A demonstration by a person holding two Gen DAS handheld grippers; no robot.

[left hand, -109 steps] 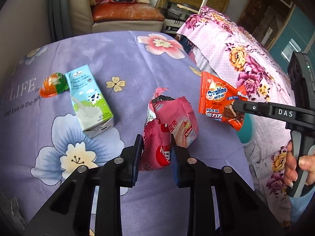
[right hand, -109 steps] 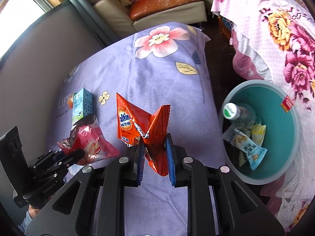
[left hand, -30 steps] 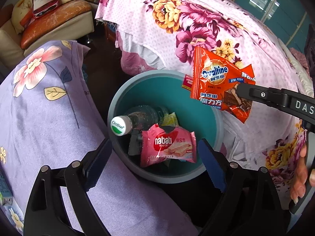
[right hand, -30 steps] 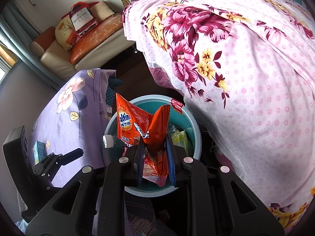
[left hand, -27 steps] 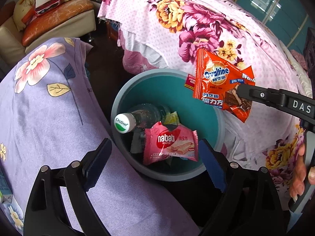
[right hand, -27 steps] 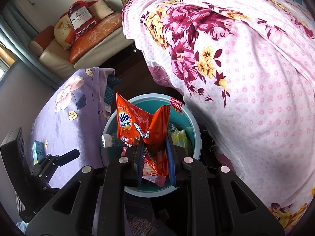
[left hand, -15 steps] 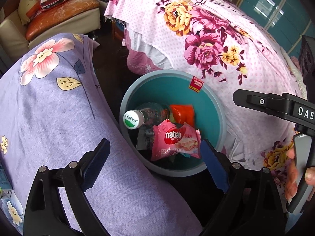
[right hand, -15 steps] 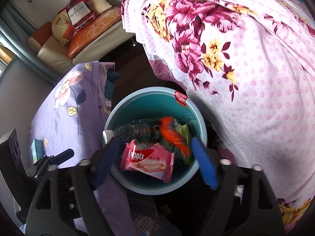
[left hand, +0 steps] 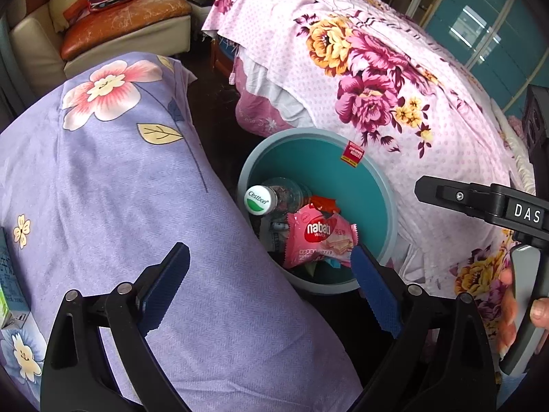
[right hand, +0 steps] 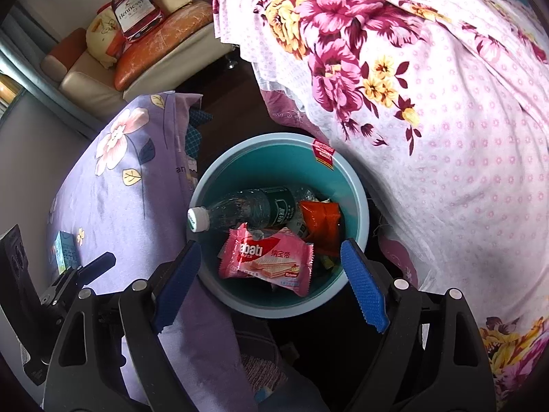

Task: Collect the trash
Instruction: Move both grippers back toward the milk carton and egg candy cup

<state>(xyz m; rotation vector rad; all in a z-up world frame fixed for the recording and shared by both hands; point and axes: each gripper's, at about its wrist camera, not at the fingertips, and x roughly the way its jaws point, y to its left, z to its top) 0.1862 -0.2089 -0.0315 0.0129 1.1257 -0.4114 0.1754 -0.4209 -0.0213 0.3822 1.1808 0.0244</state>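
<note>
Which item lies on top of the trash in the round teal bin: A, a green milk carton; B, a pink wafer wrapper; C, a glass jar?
B: the pink wafer wrapper lies uppermost in the round teal bin, partly over the clear plastic bottle.

A table under a purple flowered cloth (left hand: 113, 185) fills the left — a milk carton (left hand: 8, 281) stands at its near left edge. Right of it, on the dark floor (right hand: 236, 103), sits a teal bin (right hand: 357, 199).
</note>
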